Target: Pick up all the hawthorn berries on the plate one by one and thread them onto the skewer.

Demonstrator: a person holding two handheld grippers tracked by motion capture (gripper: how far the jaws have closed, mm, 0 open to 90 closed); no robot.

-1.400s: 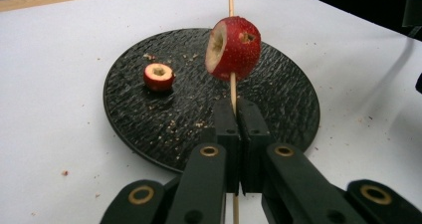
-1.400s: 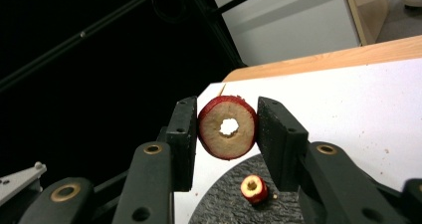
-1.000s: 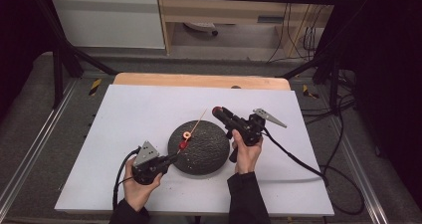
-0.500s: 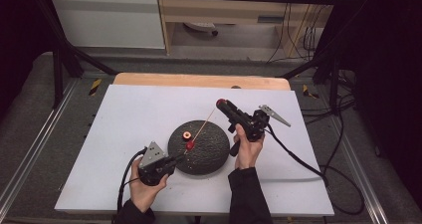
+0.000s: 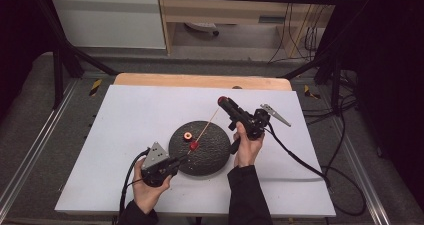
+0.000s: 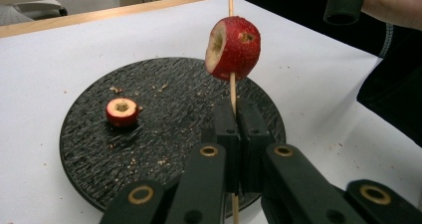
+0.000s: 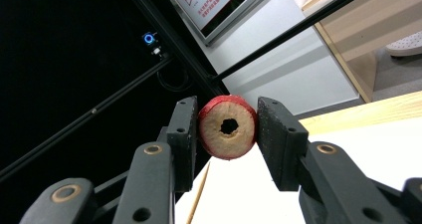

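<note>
You are holding the left gripper [image 5: 172, 163] low at the near edge of the black plate [image 5: 212, 157], its jaws closed tight on the bottom end of a thin wooden skewer [image 6: 232, 92]. The skewer is running up and away from you, slanting over the plate toward the right gripper [image 5: 223, 101]. One cored red fruit [image 6: 233, 48] is sitting threaded on the skewer a little above the closed jaws, hanging over the plate, its cut face turned to the left in the left gripper view.

You are keeping the right gripper raised above the table, past the far right rim of the plate, its jaws pressing on a second cored fruit piece [image 7: 228, 126] from both sides. That piece is showing its pale cut face and the round hole through its middle, and the free tip of the skewer is lying just below it in the right gripper view.

A third cored piece [image 6: 122, 111] is resting hole up on the plate, toward its left side, with crumbs scattered around it.

A poster [image 7: 211, 2] with red print is hanging behind the rig; its writing is too small to read.
</note>
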